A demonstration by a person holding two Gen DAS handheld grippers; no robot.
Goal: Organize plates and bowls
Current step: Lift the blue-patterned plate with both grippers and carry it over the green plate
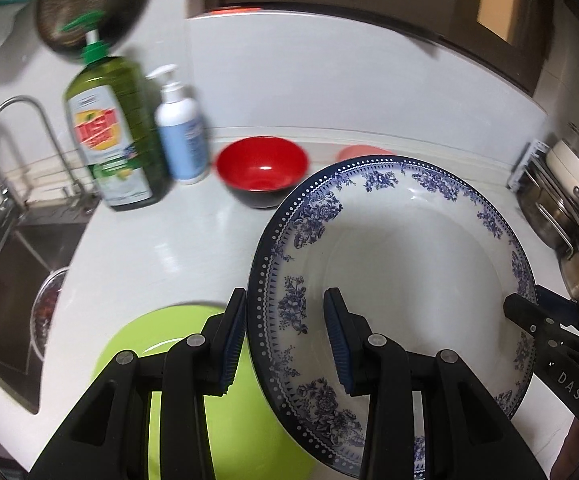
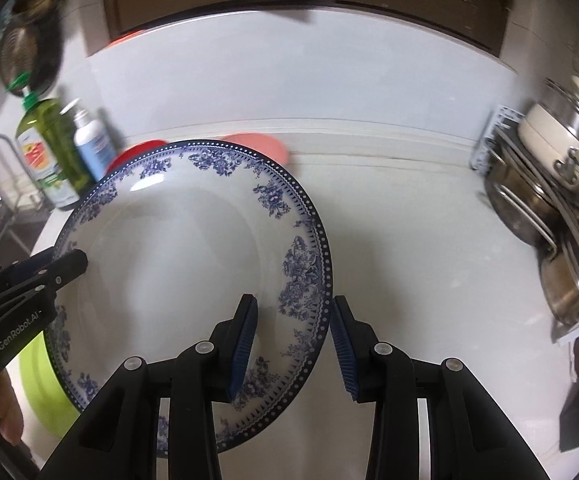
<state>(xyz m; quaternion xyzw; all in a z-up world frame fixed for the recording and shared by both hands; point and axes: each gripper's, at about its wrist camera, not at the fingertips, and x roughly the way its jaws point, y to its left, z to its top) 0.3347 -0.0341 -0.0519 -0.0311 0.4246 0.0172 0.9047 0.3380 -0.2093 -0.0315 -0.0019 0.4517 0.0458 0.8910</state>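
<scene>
**Two grippers straddle one blue-patterned plate**

The left gripper (image 1: 285, 336) has its fingers parted, one on each side of the left rim of the blue-and-white plate (image 1: 401, 264); whether the pads press it I cannot tell. The right gripper (image 2: 293, 344) straddles the opposite rim the same way, fingers apart. The plate sits tilted over the white counter (image 1: 177, 240), partly overlapping a green plate (image 1: 177, 412). Behind it stand a red bowl (image 1: 263, 172), a green soap bottle (image 1: 113, 132) and a white pump bottle (image 1: 181, 136).

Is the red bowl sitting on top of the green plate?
No, the red bowl stands on the counter beside the soap bottles, apart from the green plate.
</scene>
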